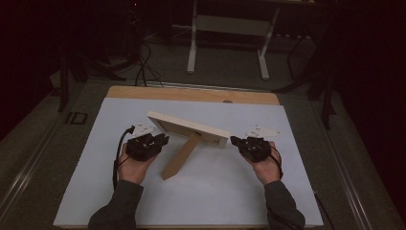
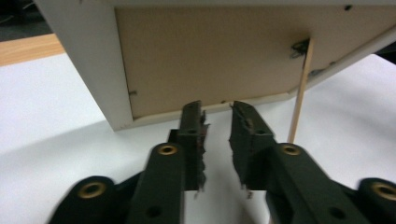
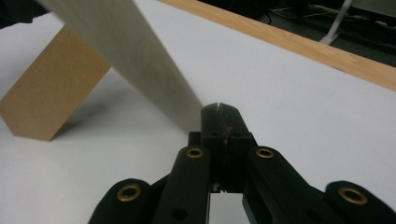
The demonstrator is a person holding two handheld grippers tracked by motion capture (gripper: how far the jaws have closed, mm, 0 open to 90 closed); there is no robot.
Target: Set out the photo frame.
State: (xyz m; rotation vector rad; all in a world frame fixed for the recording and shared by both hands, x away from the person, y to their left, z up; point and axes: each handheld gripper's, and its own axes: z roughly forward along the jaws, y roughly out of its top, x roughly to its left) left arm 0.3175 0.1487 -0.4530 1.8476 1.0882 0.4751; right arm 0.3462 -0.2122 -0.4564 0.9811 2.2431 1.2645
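Your picture frame stands tilted on the white mat near the middle of the table, its brown back panel facing you and its easel leg reaching toward you to prop it. Your left gripper sits at the frame's left end; in the left gripper view its jaws stand a little apart with nothing between them, the tips just short of the frame's lower edge. Your right gripper sits at the frame's right end; in the right gripper view its jaws are pressed together on nothing, the tips right beside the pale side of the frame, and whether they touch it you cannot tell. The easel leg lies between your two hands, well apart from each. Behind the mat runs the bare wooden table edge; beyond it a white table stand and loose cables sit on the dark floor.
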